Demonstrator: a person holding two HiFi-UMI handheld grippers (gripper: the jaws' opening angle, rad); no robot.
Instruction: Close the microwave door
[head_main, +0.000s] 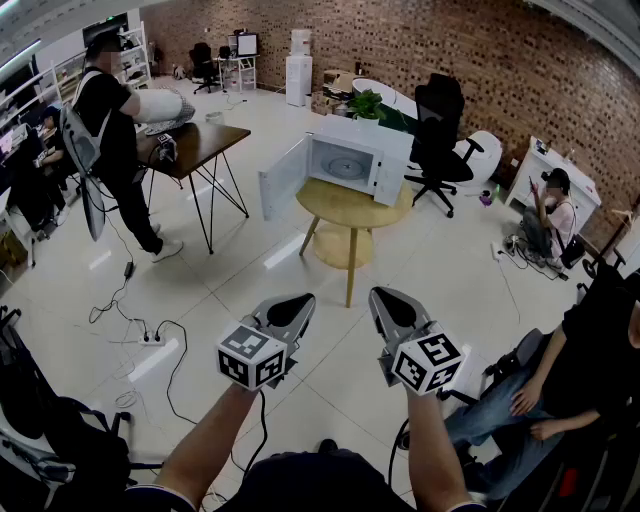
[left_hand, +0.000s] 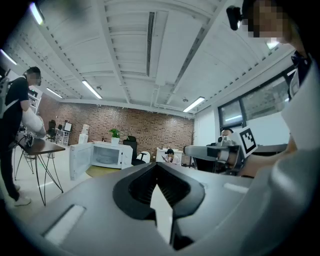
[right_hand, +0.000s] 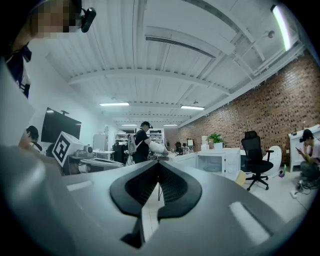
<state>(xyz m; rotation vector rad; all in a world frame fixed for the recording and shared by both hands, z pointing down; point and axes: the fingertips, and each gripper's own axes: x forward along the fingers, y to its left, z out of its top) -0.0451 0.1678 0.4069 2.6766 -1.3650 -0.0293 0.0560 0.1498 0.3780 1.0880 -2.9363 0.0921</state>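
Note:
A white microwave (head_main: 358, 160) stands on a small round wooden table (head_main: 350, 210) in the middle of the room, its door (head_main: 283, 180) swung wide to the left. It also shows far off as the microwave (left_hand: 107, 155) in the left gripper view and the microwave (right_hand: 217, 161) in the right gripper view. My left gripper (head_main: 290, 312) and right gripper (head_main: 392, 305) are held side by side low in the head view, well short of the table. Both are shut with nothing between the jaws, which meet at the tips (left_hand: 157, 165) (right_hand: 159, 163).
A person (head_main: 110, 130) stands at a dark table (head_main: 200, 145) to the left. A black office chair (head_main: 440, 135) is behind the microwave. People sit at the right (head_main: 550, 215). Cables and a power strip (head_main: 150, 338) lie on the floor at left.

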